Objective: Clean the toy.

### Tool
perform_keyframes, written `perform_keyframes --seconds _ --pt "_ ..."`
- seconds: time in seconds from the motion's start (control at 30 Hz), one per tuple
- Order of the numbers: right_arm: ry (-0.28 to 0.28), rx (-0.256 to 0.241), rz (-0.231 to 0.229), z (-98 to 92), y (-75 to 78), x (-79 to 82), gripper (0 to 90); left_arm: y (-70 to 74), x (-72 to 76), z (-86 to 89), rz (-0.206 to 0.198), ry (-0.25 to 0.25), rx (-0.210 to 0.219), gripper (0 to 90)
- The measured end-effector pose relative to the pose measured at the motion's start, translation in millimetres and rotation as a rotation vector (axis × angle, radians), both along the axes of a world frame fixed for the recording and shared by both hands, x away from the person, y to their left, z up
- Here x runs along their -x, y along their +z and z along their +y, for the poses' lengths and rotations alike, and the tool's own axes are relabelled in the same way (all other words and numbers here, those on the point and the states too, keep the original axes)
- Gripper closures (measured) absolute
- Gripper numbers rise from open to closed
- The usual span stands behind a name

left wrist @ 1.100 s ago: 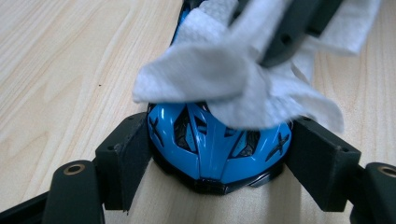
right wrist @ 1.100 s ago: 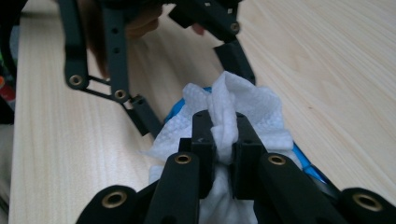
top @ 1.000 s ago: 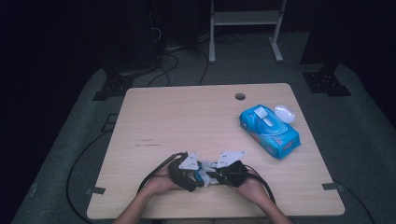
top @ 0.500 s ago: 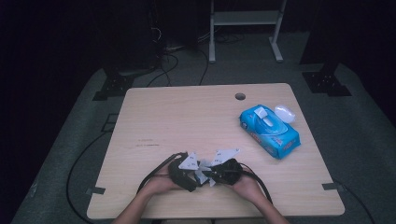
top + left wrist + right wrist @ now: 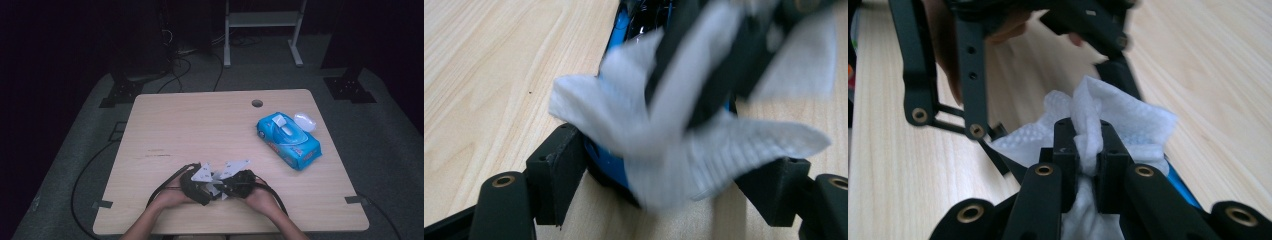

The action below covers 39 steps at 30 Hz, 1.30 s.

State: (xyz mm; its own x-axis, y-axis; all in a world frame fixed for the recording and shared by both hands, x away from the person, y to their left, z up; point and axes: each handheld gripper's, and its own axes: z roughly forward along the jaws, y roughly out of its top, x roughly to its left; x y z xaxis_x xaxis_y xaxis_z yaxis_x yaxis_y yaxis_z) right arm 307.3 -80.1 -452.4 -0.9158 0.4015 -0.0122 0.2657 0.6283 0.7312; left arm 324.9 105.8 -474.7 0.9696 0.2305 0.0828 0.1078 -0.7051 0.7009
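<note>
White tissue [image 5: 1088, 125] pinched in right gripper's [image 5: 1087, 150] closed jaws, between left gripper's [image 5: 664, 185] open jaws.

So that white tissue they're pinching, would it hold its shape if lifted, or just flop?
Probably flop: the tissue is bunched and creased where the right gripper squeezes it, and its edges hang loose. It looks thin and very light, so it should lift easily. It may tear if both grippers pull apart, since the left gripper sits around it too.

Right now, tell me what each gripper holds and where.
Right gripper: shut on a bunched fold of the white tissue. Left gripper: jaws wide apart around the tissue, gripping nothing.
</note>
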Motion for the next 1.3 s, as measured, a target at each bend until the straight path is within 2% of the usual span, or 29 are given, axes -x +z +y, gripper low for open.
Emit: perform_keyframes --seconds 0.07,0.13,0.2,0.23,0.33,0.43,0.53,0.57,0.63,0.7,0.73,0.77,0.83,0.9,1.0,1.07,1.1,1.23,1.3 --pt "-0.028 -0.004 0.003 -8.6 3.1 0.2 82.1 -0.5 -0.2 0.4 0.002 -0.001 0.006 25.2" --pt "-0.032 -0.009 0.007 -9.3 2.8 1.2 82.1 -0.4 -0.4 0.2 0.001 -0.002 0.005 25.2" --pt "-0.006 -0.003 0.011 -0.9 0.1 2.1 82.1 0.1 0.0 -0.7 0.001 0.001 0.000 25.2" --pt "0.020 -0.003 0.000 12.3 -3.9 4.0 82.0 0.1 0.4 -1.0 0.002 0.007 0.003 25.2" --pt "0.044 0.021 -0.012 18.5 -3.7 3.6 82.0 0.9 -0.3 0.2 -0.005 -0.007 -0.015 25.2" --pt "0.014 0.026 -0.015 4.8 0.5 -0.2 82.0 0.2 0.0 -0.2 -0.002 -0.001 -0.003 25.2" --pt "-0.046 -0.001 0.000 -13.4 5.6 -4.6 82.1 -0.1 -0.4 -0.1 -0.003 -0.004 -0.001 25.2" --pt "-0.047 -0.001 0.000 -14.1 5.7 -4.3 82.1 0.0 -0.3 -0.3 -0.002 -0.004 -0.002 25.2" --pt "-0.037 0.014 -0.009 -9.2 5.1 -1.1 82.1 0.0 -0.1 -0.2 -0.002 -0.002 -0.002 25.1" --pt "0.014 0.029 0.000 4.0 1.3 2.1 82.1 0.4 -0.2 -0.3 -0.003 -0.005 -0.008 25.2" --pt "0.025 0.029 -0.018 10.2 -0.8 4.0 82.1 0.2 0.0 -0.6 -0.002 0.000 -0.002 25.1" --pt "0.036 0.029 -0.019 13.8 -1.6 4.2 82.0 0.7 -0.5 0.0 -0.005 -0.009 -0.013 25.2" --pt "0.045 0.040 -0.017 16.9 -1.5 3.2 82.0 0.2 0.1 -0.3 -0.001 -0.002 -0.004 25.1" --pt "0.027 0.046 -0.017 9.4 0.8 0.0 82.1 0.1 0.1 -0.5 -0.002 0.000 -0.003 25.2" --pt "-0.046 0.045 -0.039 -7.9 6.9 -3.8 82.1 0.0 -0.1 -0.3 -0.003 -0.002 -0.003 25.2" --pt "-0.057 0.028 -0.020 -12.6 7.8 -4.4 82.1 0.1 0.0 -0.3 -0.003 -0.001 -0.003 25.2" --pt "-0.049 0.036 -0.032 -11.3 7.5 -3.2 82.1 0.0 0.0 -0.1 -0.002 -0.001 -0.002 25.2" --pt "0.009 0.014 0.000 4.1 -0.5 2.4 82.1 -0.1 -0.1 -0.2 -0.002 -0.001 -0.002 25.2" --pt "0.010 0.003 -0.001 8.4 -2.3 4.8 82.0 -0.1 0.1 -0.1 -0.002 -0.001 -0.001 25.2"
